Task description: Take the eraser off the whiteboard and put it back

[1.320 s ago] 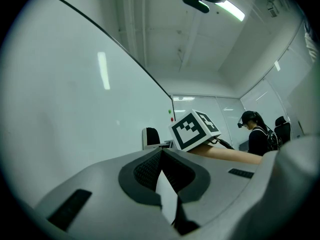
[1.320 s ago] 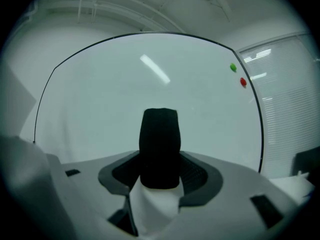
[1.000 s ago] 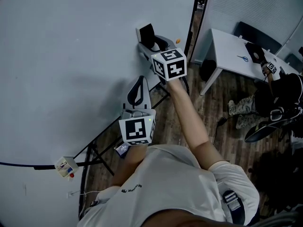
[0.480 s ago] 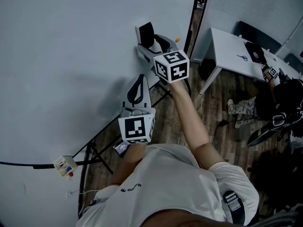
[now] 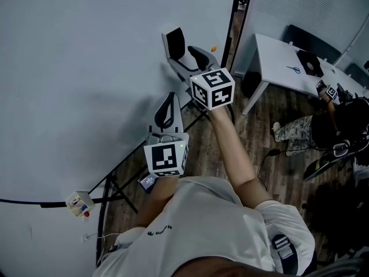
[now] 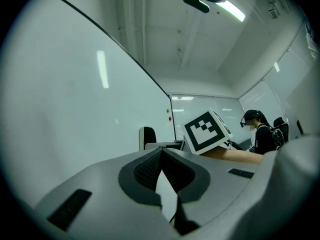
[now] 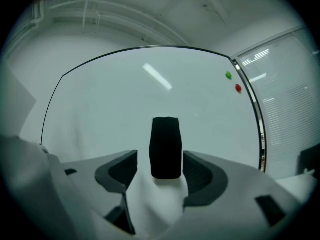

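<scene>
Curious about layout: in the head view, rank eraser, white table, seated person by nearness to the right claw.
1. eraser, on the whiteboard ahead.
2. white table, rightward.
3. seated person, far right.
The right claw has just been opening its jaws; eraser ungripped between them.

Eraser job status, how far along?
Return looks done: the eraser sits on the whiteboard. Nothing in hand: right gripper jaws have just been opening, clear on both sides of it; left gripper shut, empty. Left: back away.

The whiteboard (image 5: 86, 68) runs off the head view's left edge.
</scene>
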Available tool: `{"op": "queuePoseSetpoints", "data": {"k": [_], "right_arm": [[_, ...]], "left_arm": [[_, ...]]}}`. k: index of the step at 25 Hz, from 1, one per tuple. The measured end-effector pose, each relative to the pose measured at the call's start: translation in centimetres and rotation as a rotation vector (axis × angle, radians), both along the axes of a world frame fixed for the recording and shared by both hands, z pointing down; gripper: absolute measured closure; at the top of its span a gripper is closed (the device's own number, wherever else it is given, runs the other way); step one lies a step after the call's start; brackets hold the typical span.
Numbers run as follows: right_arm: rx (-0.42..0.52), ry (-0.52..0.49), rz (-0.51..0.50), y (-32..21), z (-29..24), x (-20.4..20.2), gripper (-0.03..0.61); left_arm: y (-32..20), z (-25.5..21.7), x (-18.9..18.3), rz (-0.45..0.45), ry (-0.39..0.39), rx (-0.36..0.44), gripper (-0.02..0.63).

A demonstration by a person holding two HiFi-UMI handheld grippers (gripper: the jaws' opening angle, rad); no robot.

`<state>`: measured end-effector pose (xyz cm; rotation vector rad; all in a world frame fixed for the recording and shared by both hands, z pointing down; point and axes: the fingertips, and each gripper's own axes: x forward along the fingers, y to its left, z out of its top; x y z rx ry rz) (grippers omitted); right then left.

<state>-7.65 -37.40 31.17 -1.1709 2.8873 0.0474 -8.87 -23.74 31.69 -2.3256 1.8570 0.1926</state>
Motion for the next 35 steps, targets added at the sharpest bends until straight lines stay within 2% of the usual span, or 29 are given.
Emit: {"op": "queuePoseSetpoints", "data": {"k": [8, 11, 21, 35], "right_arm": [[0.02, -0.014, 0.01, 1.4, -0.3, 0.9, 0.29], [0.031, -0.025, 0.015, 2.1, -0.5, 1.2, 0.336], [0.041, -0.065, 0.026, 3.5, -1.0, 1.6, 0.414], [0.066, -0.079, 0.023, 5.7, -1.4, 2.0, 0.453]], "left_arm": [[0.2, 0.0, 0.7, 0.011, -0.001, 0.007, 0.611], [0.4, 0.1, 0.7, 0.01, 0.002, 0.004, 0.612], [0.4, 0.0, 0.2, 0.005, 0.006, 0.003, 0.611], [0.6, -0.1, 0.3, 0.02, 0.009, 0.006, 0.611]]}}
